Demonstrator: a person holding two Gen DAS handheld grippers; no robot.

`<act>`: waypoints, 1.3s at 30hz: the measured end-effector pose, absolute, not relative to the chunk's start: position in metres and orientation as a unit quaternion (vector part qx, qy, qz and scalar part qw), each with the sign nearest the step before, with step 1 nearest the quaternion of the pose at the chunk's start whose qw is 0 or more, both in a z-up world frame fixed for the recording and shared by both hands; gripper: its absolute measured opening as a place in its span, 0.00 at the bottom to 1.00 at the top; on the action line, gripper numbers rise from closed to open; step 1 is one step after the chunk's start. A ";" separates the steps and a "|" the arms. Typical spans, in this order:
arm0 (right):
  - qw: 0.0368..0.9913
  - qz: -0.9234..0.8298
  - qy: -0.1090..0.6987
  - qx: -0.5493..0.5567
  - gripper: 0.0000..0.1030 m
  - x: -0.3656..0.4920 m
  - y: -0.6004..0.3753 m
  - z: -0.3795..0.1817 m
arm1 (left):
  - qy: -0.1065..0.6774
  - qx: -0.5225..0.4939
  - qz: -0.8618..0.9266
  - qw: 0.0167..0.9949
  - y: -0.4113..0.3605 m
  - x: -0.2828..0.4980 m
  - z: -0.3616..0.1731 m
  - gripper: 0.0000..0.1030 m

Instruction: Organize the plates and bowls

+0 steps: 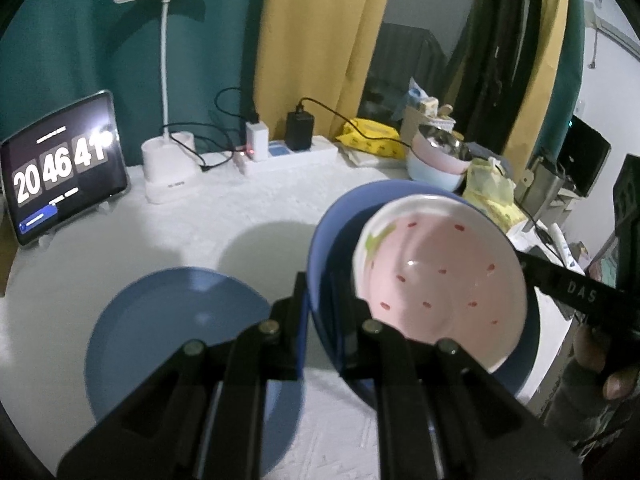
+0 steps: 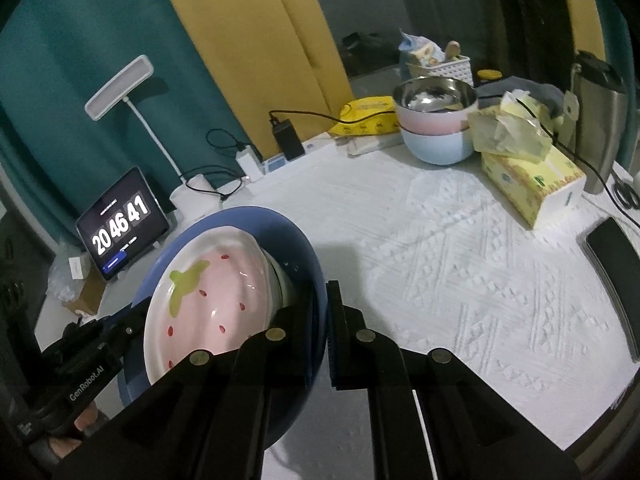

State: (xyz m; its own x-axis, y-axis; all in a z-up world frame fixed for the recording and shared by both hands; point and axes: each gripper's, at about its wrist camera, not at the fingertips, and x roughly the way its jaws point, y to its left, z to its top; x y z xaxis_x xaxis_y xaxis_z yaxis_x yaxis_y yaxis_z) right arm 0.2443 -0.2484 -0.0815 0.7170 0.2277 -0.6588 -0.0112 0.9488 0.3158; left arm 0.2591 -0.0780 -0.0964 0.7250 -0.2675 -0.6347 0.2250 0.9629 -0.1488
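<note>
The left tongs [image 1: 326, 320] were clamped on the rim of a tilted blue bowl [image 1: 324, 240] at centre frame, and the right tongs [image 2: 316, 332] gripped the opposite rim. Nested inside it sat a pink strawberry bowl [image 1: 444, 276], lifted above the white-clothed bench [image 2: 440, 260]. A blue plate [image 1: 168, 320] lay flat on the bench at lower left of the left wrist view. Stacked pastel bowls [image 2: 436, 136] stood at upper right of the right wrist view.

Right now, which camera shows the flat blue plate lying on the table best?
The left wrist view. There the flat blue plate lies on the white tablecloth, left of the gripper fingers, with most of its surface visible. In the right wrist view I cannot find it; the held blue bowl blocks that side.
</note>
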 end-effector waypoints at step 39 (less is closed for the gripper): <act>0.908 0.135 0.389 0.081 0.07 0.279 -0.120 -0.075 | 0.336 -0.086 -0.063 0.936 0.050 0.247 -0.096 0.10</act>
State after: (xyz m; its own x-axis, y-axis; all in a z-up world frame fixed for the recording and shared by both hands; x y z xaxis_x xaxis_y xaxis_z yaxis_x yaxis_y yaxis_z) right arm 0.2792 -0.1200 -0.0749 0.6613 0.3083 -0.6838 -0.1817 0.9503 0.2527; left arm 0.2474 0.0501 -0.0959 0.7663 -0.1764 -0.6178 0.0611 0.9772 -0.2033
